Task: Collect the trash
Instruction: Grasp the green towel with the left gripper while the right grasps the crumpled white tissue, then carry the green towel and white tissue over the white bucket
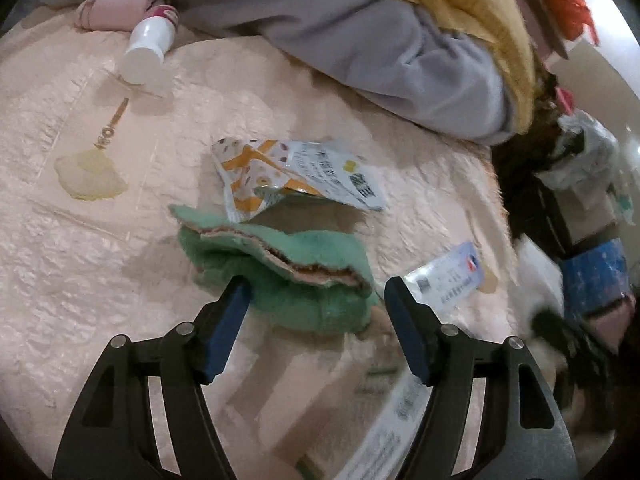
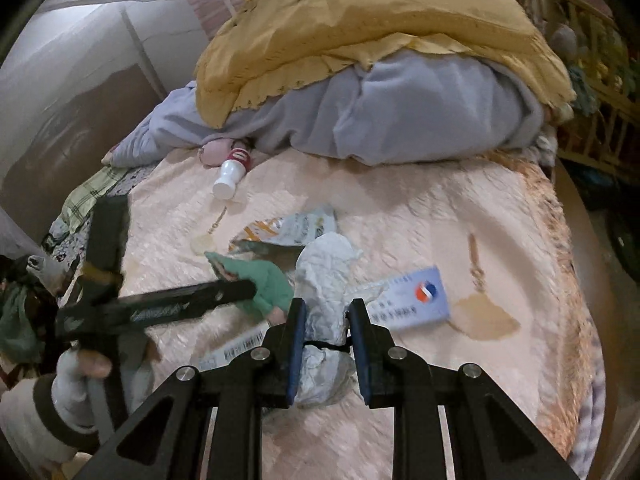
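Already the right gripper (image 2: 326, 306) is clamped on a crumpled white paper wad (image 2: 326, 276), whose long axis runs up and away between the blue pads (image 2: 298, 344), so that piece of trash is in hand and lifted clear of the pink bedspread (image 2: 420, 220). What the coming move likely turns on is the left gripper (image 1: 316, 288), whose jaws stand apart with nothing pressed between them. Directly ahead of its tips lies a folded green cloth (image 1: 280, 276), and the left fingertip (image 1: 236, 292) sits right at the cloth's near edge; whether it touches I cannot tell. Just beyond the cloth, farther along the same line, lies the orange-and-white snack wrapper (image 1: 296, 176), flattened, its long axis running across the gripper's line, with one edge resting on the cloth's far side. To the right of the right fingertip (image 1: 396, 292) a small blue-and-white card packet (image 1: 444, 276) lies flat on the bedspread, close by. A white bottle (image 1: 148, 48) lies on its side well away at the far left, against the grey blanket (image 1: 360, 40). The left hand is the nearer one to the wrapper and the free one; reaching it probably means passing over the cloth.
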`<state>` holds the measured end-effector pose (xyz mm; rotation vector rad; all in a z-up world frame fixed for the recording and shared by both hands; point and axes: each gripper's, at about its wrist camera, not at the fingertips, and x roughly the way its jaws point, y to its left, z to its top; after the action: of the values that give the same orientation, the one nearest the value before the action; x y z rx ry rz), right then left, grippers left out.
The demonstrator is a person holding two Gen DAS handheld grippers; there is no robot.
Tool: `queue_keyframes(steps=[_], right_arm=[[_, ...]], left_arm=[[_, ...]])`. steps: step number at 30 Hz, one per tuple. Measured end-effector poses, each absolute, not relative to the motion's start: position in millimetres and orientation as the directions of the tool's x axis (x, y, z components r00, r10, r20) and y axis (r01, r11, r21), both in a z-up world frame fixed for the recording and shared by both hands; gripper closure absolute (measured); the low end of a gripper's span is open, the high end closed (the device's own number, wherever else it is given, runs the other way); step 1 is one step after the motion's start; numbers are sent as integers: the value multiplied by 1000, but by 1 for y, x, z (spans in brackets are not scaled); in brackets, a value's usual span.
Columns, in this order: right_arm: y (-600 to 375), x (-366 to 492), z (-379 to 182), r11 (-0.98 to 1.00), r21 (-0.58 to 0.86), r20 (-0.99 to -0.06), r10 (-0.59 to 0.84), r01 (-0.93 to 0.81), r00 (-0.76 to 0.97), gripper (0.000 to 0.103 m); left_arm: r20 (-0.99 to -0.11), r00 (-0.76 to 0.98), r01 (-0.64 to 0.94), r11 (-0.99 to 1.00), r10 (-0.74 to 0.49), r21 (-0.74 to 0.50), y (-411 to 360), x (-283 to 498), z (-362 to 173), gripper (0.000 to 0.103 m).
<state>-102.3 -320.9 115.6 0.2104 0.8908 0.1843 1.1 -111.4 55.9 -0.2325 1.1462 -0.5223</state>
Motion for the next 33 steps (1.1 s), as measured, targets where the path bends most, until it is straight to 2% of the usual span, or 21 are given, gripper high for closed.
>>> queue_keyframes(steps=[3,4,7,10,23,33], right_arm=[[-331,-118,112,962,268,-748,245,-58,617,82],[-332,-120,111,961,272,-747,246,-54,618,82],[-338,-130,110,956,291,-738,248,-36,628,82],[-340,-141,110,953,302,-730,247,-24,637,82],[-353,-192,130,952,305,-697,210,18,686,82],[-383,-246,143,950,293,-683,133,103,718,82]], left_arm=[[-823,318,268,877,-472,-399,-119,7,52,35],[-827,322,275,882,-460,-384,-121,8,52,39],[-823,350,314,884,-446,-346,-124,5,55,59],[-802,356,331,867,-480,-372,-118,0,64,64],[-720,478,507,827,-504,-242,-138,-76,144,65],[-698,451,649,741,-556,-171,-196,-134,161,65]])
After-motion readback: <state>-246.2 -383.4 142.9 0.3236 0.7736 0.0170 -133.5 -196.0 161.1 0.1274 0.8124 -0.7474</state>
